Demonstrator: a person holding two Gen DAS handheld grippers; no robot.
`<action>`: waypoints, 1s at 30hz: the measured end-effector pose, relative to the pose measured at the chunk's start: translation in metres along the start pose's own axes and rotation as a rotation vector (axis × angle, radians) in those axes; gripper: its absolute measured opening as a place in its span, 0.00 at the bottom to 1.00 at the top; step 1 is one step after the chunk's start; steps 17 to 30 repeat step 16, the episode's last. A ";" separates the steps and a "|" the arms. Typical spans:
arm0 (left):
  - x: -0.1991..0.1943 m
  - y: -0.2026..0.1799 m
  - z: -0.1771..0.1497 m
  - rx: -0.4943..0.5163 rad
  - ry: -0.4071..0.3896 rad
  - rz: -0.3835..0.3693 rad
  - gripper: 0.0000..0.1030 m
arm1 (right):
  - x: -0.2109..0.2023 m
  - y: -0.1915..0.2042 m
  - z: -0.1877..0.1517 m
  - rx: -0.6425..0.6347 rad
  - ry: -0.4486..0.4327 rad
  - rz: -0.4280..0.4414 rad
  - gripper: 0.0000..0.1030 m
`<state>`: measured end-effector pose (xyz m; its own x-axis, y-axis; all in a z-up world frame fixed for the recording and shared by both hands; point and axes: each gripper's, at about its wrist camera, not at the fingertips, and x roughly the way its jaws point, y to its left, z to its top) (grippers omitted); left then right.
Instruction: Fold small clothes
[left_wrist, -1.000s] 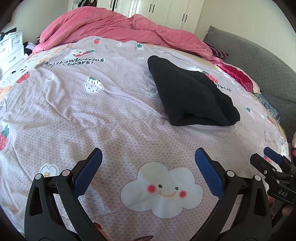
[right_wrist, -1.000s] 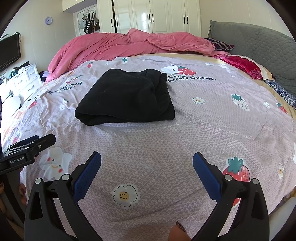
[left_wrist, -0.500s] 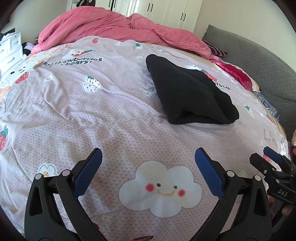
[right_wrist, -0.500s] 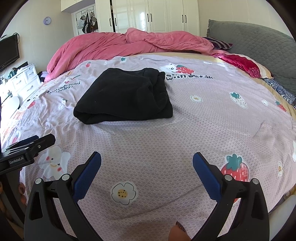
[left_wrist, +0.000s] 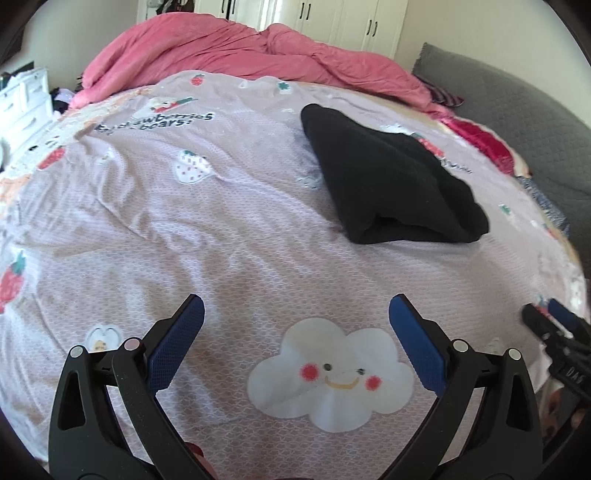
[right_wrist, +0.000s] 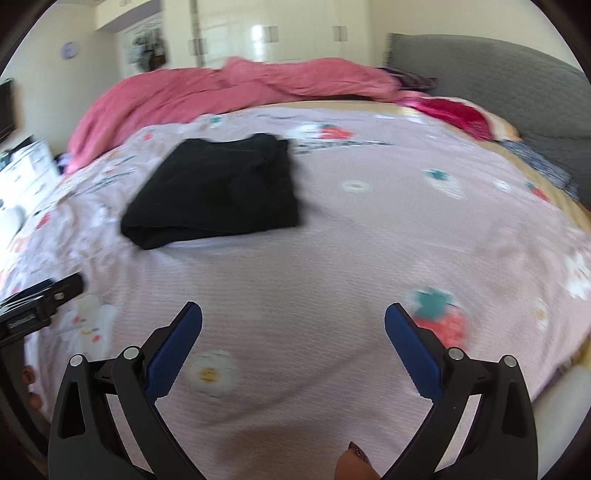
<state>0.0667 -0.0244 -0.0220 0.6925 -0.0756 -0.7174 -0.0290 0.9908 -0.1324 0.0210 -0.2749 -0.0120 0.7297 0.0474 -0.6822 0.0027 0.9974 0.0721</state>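
A black garment (left_wrist: 388, 177) lies folded into a thick rectangle on the pink printed bedsheet (left_wrist: 221, 229), upper right in the left wrist view. It also shows in the right wrist view (right_wrist: 221, 188), upper left and blurred. My left gripper (left_wrist: 295, 314) is open and empty, well short of the garment, above a cloud print. My right gripper (right_wrist: 293, 321) is open and empty, also well back from the garment.
A crumpled pink duvet (left_wrist: 240, 59) lies along the far side of the bed. A grey padded headboard (left_wrist: 517, 107) and a red pillow (left_wrist: 480, 140) are at the right. A white dresser (left_wrist: 26, 99) stands at the left. The bed's edge (right_wrist: 554, 369) is near my right gripper.
Both grippers stay open and have drawn back from the garment, which looks smaller and farther. The right wrist view is now motion-blurred. The garment has not moved.
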 end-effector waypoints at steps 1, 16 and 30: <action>0.000 0.001 0.000 -0.004 0.001 -0.001 0.91 | -0.002 -0.009 -0.001 0.021 -0.003 -0.027 0.96; -0.025 0.257 0.067 -0.416 -0.037 0.422 0.91 | -0.077 -0.351 -0.125 0.728 0.159 -0.913 0.96; -0.025 0.257 0.067 -0.416 -0.037 0.422 0.91 | -0.077 -0.351 -0.125 0.728 0.159 -0.913 0.96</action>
